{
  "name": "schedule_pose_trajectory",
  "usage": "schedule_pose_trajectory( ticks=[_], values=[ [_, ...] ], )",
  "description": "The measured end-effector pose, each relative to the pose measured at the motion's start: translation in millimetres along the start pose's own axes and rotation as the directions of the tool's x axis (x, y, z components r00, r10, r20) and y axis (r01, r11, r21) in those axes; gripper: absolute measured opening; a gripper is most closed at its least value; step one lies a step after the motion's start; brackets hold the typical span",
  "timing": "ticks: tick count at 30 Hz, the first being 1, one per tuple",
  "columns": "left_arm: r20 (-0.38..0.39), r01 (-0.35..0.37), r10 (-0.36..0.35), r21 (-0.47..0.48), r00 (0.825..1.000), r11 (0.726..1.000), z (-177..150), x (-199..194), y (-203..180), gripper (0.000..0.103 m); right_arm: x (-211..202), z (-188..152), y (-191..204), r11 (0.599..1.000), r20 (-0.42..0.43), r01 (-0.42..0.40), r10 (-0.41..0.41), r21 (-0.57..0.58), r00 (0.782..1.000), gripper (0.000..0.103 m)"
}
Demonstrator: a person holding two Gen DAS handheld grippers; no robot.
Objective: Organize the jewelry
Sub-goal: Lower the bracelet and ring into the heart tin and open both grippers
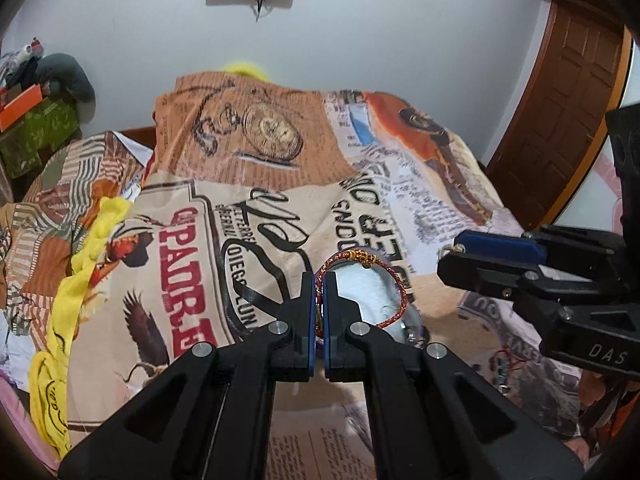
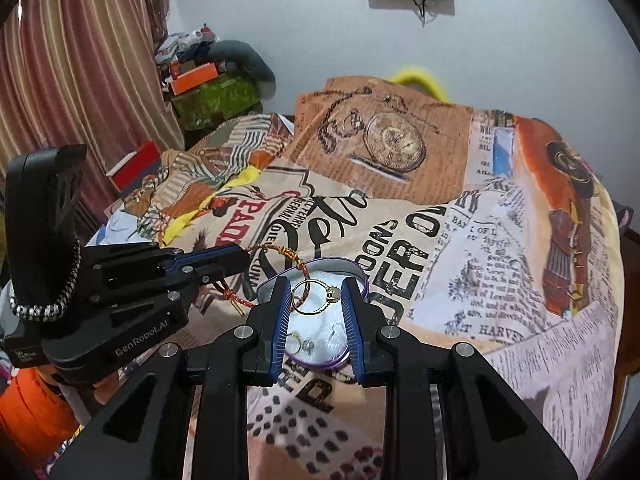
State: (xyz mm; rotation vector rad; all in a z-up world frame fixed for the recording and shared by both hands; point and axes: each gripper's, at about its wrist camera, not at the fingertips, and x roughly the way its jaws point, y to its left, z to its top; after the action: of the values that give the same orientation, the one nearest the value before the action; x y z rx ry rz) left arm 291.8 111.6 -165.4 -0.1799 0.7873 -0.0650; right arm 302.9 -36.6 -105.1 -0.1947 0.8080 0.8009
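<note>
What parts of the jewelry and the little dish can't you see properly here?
- Left wrist view: the left claw hides the red braided cord bracelet where it is pinched, and most of the oval purple-rimmed jewelry dish.
- Right wrist view: the dish's sides sit behind the right claw fingers; small silver pieces inside are too tiny to identify.
- The gold ring looks unclamped; contact unclear.

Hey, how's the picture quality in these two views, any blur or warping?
Left wrist view: strong fisheye bending, dark corners, the red braided bracelet sharp in the shut left claw. Right wrist view: same warping, the gold ring crisp, cloth near the bottom edge blurred.
</note>
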Motion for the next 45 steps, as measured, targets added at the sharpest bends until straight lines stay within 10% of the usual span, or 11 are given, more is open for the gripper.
schedule_pose_trajectory(
  ticks=[30, 45],
  values=[
    [-0.107, -0.025, 0.033, 0.077, 0.994, 0.997, -2.7, 30.9, -3.4, 0.002, 71.1, -1.7, -13.3, 0.996, -0.233, -0.071, 0.084, 0.063, 0.969, 0.024],
    [-0.037, -0.047, 0.050, 0.078, 0.998, 0.996, 9.1, -24.5, -15.4, 0.018, -15.4, 4.6, -5.3, 0.999, -0.076, 0.036, -0.036, 0.008, 0.996, 0.029]
  ],
)
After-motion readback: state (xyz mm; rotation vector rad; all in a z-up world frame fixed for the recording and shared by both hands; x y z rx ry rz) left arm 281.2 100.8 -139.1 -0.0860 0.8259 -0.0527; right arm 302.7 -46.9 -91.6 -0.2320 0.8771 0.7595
